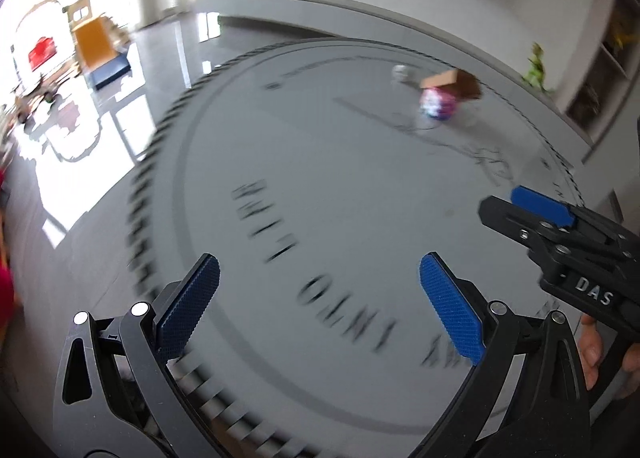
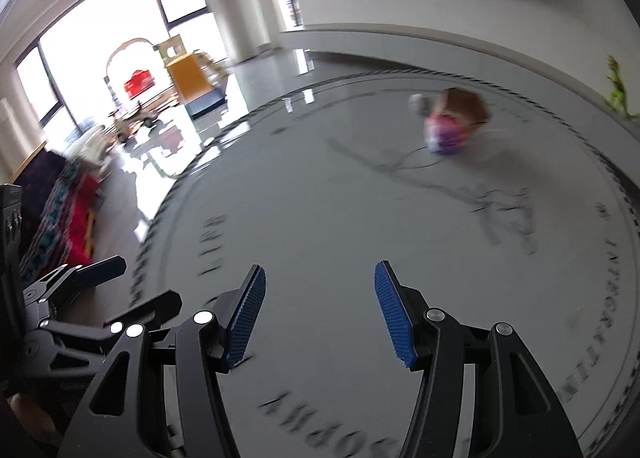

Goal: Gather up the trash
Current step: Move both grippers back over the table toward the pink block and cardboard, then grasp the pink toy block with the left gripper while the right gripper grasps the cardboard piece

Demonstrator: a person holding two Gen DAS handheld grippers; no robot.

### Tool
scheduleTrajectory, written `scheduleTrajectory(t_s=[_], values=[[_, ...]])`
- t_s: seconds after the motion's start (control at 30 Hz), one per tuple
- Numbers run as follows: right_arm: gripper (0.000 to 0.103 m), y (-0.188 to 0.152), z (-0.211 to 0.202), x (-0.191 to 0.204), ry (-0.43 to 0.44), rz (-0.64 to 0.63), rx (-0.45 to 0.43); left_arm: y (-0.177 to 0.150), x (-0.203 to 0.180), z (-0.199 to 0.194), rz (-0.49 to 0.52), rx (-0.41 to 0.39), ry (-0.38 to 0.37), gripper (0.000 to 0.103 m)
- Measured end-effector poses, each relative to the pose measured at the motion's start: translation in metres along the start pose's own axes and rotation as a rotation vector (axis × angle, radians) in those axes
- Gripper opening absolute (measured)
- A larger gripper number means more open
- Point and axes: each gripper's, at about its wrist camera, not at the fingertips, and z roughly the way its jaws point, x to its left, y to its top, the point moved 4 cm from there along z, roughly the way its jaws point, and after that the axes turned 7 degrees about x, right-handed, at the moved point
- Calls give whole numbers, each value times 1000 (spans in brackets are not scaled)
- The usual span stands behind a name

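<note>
Left wrist view: your left gripper [image 1: 320,306] jaws apart, nothing between; right gripper [image 2: 320,314] same, empty, over round printed rug [image 2: 320,218]. Trash cluster far ahead, well apart from both: crumpled pink-purple wrapper [image 1: 438,104], brown cardboard piece [image 1: 454,84] touching it behind, small white scrap [image 1: 400,73] just beside.

Risks, as judged: frames smeared, so you may misjudge reach and clip rug. Pieces crowded; your closing jaws may pinch two or nudge the wrapper away. Your grippers near each other; collision possible.
</note>
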Motion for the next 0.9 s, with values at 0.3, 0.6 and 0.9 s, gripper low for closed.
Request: scheduleTrajectory(t_s=[0.3,0.6,0.9], values=[[58,38,7,-72,-79,89,-37,45,-66,43,115,31,-72,97],[58,92,28,-123,-175,129,-48,94,-85,95,102,78,-76,97],[47,139,76,-134,-262,62,-5,143,-94,141,74,111,-90,97]])
